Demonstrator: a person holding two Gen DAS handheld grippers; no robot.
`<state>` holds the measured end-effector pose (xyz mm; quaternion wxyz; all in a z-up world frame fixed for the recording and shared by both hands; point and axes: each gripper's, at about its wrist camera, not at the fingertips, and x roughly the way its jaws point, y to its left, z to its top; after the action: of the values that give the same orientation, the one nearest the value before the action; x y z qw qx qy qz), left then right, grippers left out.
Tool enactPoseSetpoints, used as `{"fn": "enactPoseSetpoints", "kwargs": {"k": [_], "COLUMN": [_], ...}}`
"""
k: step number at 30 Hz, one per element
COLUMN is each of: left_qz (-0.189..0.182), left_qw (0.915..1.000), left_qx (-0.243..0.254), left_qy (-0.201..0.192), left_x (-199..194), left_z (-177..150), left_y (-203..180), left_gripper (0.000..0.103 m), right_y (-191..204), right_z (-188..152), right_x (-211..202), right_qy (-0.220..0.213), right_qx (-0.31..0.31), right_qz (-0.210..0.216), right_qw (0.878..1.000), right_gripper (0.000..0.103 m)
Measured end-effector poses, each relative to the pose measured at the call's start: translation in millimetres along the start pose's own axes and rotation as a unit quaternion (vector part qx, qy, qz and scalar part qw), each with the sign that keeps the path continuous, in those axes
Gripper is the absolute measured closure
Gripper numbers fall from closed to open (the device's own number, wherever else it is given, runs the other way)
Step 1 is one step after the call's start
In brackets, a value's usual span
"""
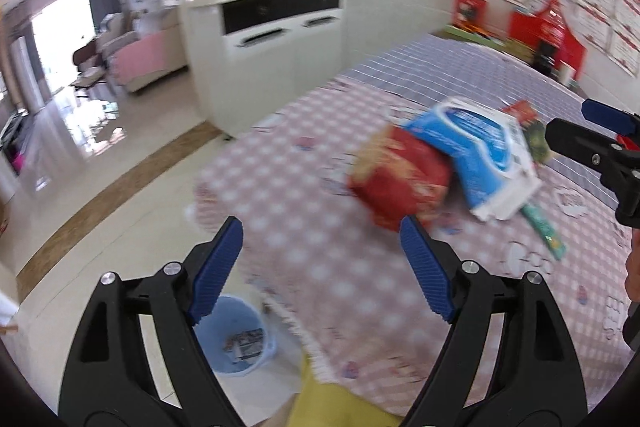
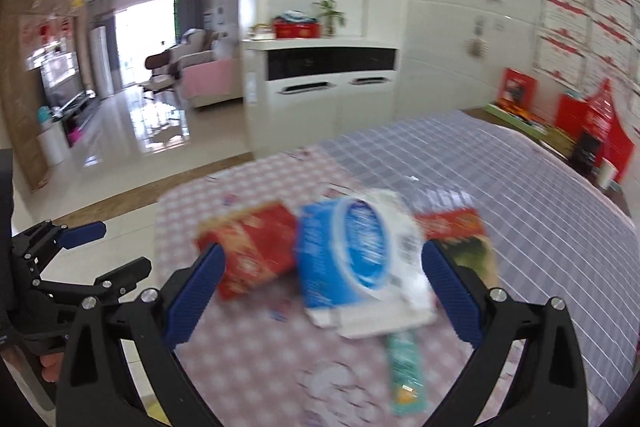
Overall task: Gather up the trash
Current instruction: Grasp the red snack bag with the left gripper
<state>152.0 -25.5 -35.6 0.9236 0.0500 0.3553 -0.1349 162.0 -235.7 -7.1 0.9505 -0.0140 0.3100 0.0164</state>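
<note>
A pile of trash lies on the checked tablecloth (image 1: 320, 267): a red carton (image 1: 400, 179), a blue and white wipes pack (image 1: 480, 155), a green strip wrapper (image 1: 546, 231) and a red and green packet (image 1: 528, 123). My left gripper (image 1: 322, 259) is open and empty, just short of the red carton. In the right wrist view my right gripper (image 2: 324, 291) is open, its fingers either side of the wipes pack (image 2: 352, 259), with the red carton (image 2: 256, 251), the packet (image 2: 460, 235) and the strip wrapper (image 2: 404, 371) around it. The right gripper shows in the left wrist view (image 1: 600, 147), the left gripper in the right wrist view (image 2: 72, 259).
A blue bin (image 1: 240, 339) with some scraps stands on the tiled floor below the table's near corner. A white cabinet (image 1: 280, 39) stands behind the table. Red boxes (image 1: 548, 35) sit at the table's far edge by the wall.
</note>
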Motion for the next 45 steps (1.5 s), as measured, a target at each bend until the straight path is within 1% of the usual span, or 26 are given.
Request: {"fn": "enactPoseSetpoints", "kwargs": {"k": [1,3,4,5,6,7,9,11,14,18,19,22,25,27,28,30,31,32,35,38,39,42,43,44,45], "left_qz": [-0.011,-0.019,-0.021,-0.026,-0.037,-0.060,-0.077,-0.074,-0.073,-0.058,-0.049,-0.038,-0.025,-0.016,-0.015,-0.026,-0.038,-0.050,-0.089,-0.099,-0.094,-0.053,-0.041,-0.039,-0.038], "left_qw": [0.9999,0.9996,0.9994,0.9991,0.9985,0.9969,0.9952,0.9949,0.9944,0.9933,0.9931,0.9928,0.9938,0.9944,0.9940,0.9914,0.9890,0.9869,0.9766,0.9714,0.9717,0.9765,0.9811,0.9833,0.9838], "left_qx": [0.007,0.016,0.023,0.028,0.034,0.042,0.051,0.061,0.061,0.091,0.098,0.106,0.102,0.103,0.109,0.126,0.139,0.151,0.195,0.215,0.214,0.204,0.183,0.172,0.170], "left_qy": [0.005,0.010,0.013,0.018,0.023,0.029,0.031,0.034,0.046,0.040,0.040,0.042,0.035,0.019,0.003,-0.023,-0.030,-0.030,-0.010,0.023,0.032,0.044,0.049,0.045,0.039], "left_x": [6,13,18,24,28,33,40,52,71,91,97,109,108,98,90,79,76,75,86,112,120,140,146,147,145], "left_z": [1,1,2,4,6,7,9,12,19,27,29,34,41,46,49,55,57,59,59,59,58,58,59,59,58], "left_y": [-11,-25,-34,-39,-44,-50,-57,-62,-64,-68,-69,-68,-62,-56,-53,-48,-48,-49,-58,-66,-68,-68,-66,-65,-65], "left_gripper": [0.023,0.022,0.020,0.016,0.015,0.015,0.014,0.013,0.011,0.010,0.010,0.010,0.010,0.010,0.010,0.008,0.008,0.008,0.007,0.007,0.007,0.007,0.008,0.009,0.024], "right_y": [-12,-27,-35,-40,-44,-50,-59,-66,-72,-74,-73,-75,-76,-76,-76,-77,-77,-78,-78,-77,-77,-76,-75,-74,-73], "right_z": [-5,-13,-18,-21,-25,-30,-39,-47,-54,-61,-61,-57,-53,-52,-52,-52,-52,-51,-49,-47,-46,-43,-42,-40,-38], "right_x": [-2,-3,-3,-3,-3,-5,-5,-3,4,12,15,24,32,34,34,35,36,38,46,50,51,53,54,56,59], "right_qy": [0.003,0.008,0.013,0.017,0.021,0.025,0.033,0.043,0.062,0.079,0.082,0.093,0.102,0.106,0.107,0.110,0.111,0.113,0.124,0.128,0.126,0.123,0.122,0.121,0.120], "right_qx": [0.006,0.017,0.021,0.024,0.027,0.029,0.035,0.040,0.046,0.047,0.047,0.054,0.059,0.060,0.061,0.061,0.061,0.061,0.067,0.073,0.073,0.073,0.072,0.069,0.066], "right_qz": [-0.012,-0.027,-0.032,-0.036,-0.040,-0.043,-0.047,-0.048,-0.044,-0.039,-0.035,-0.025,-0.024,-0.023,-0.021,-0.019,-0.021,-0.021,-0.016,-0.012,-0.013,-0.006,-0.002,0.002,0.004], "right_qw": [1.000,0.999,0.999,0.999,0.999,0.998,0.998,0.997,0.996,0.995,0.995,0.994,0.993,0.992,0.992,0.992,0.992,0.991,0.990,0.989,0.989,0.990,0.990,0.990,0.990], "right_gripper": [0.006,0.006,0.006,0.006,0.006,0.006,0.006,0.006,0.006,0.006,0.006,0.006,0.006,0.006,0.006,0.006,0.006,0.006,0.006,0.006,0.006,0.006,0.006,0.006,0.006]}}
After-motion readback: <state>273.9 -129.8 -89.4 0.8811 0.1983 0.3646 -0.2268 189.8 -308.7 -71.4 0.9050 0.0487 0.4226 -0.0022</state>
